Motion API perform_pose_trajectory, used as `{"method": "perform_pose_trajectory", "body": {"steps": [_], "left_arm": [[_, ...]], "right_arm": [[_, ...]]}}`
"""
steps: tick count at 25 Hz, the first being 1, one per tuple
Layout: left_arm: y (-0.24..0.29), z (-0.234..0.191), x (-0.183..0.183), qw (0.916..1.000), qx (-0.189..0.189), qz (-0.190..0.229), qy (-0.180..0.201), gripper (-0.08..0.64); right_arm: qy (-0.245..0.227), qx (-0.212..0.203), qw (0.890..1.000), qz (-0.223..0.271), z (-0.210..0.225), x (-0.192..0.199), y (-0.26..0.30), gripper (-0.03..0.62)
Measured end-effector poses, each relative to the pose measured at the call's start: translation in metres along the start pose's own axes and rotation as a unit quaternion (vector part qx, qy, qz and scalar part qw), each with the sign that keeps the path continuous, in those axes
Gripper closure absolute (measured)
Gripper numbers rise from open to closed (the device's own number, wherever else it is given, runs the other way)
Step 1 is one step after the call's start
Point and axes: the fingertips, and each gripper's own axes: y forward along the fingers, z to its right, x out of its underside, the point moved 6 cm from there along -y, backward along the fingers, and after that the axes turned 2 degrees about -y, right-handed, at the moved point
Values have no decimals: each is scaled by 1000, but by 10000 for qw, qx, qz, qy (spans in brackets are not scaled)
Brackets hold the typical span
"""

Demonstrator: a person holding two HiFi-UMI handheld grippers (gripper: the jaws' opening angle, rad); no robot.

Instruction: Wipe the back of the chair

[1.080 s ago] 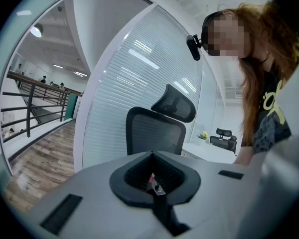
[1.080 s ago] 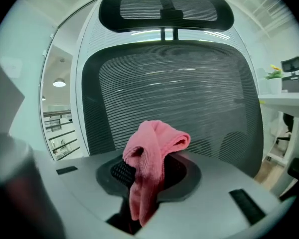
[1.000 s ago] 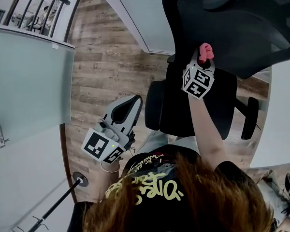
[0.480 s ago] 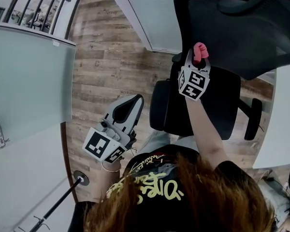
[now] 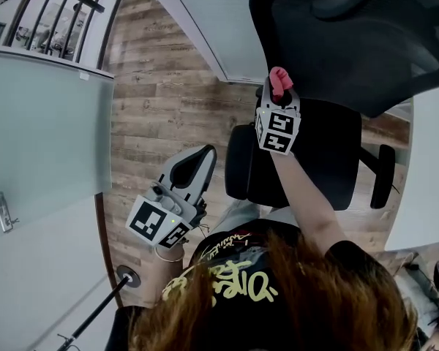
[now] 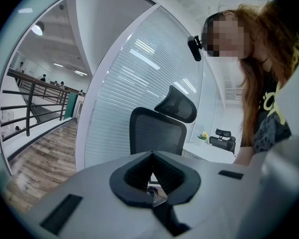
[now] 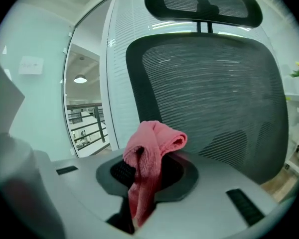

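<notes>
Approach step: right gripper [image 7: 147,172] clamped on pink cloth [image 7: 150,151], chair back [image 7: 209,93] at 12 o'clock, contact unclear. Left gripper [image 6: 152,176] closed, empty. Next, likely: press the cloth on and sweep.

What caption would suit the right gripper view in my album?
Right gripper clamps a pink cloth, facing the chair back.

Bright, even white light from a ceiling lamp [image 6: 38,29] casts soft shadows and streaks glare across the glass wall [image 6: 139,68], while both gripper views bow toward dark rims, the chair [image 7: 209,98] sharp and the foreground blurred.
</notes>
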Motion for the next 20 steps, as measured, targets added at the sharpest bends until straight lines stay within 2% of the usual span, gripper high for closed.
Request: {"method": "perform_pose_trajectory", "body": {"steps": [5, 8, 15, 20], "left_arm": [[11, 12, -3, 9999, 148, -42, 35, 566], [24, 24, -6, 9994, 334, -59, 69, 566], [68, 66, -2, 9969, 758, -132, 151, 566], [97, 100, 5, 9955, 922, -136, 185, 566]], "right_arm": [[69, 16, 9998, 210, 17, -14, -19, 509], [165, 206, 9992, 294, 44, -21, -35, 509], [211, 874, 9957, 232, 139, -11, -78, 509], [276, 1300, 9911, 96, 207, 6, -103, 509]]}}
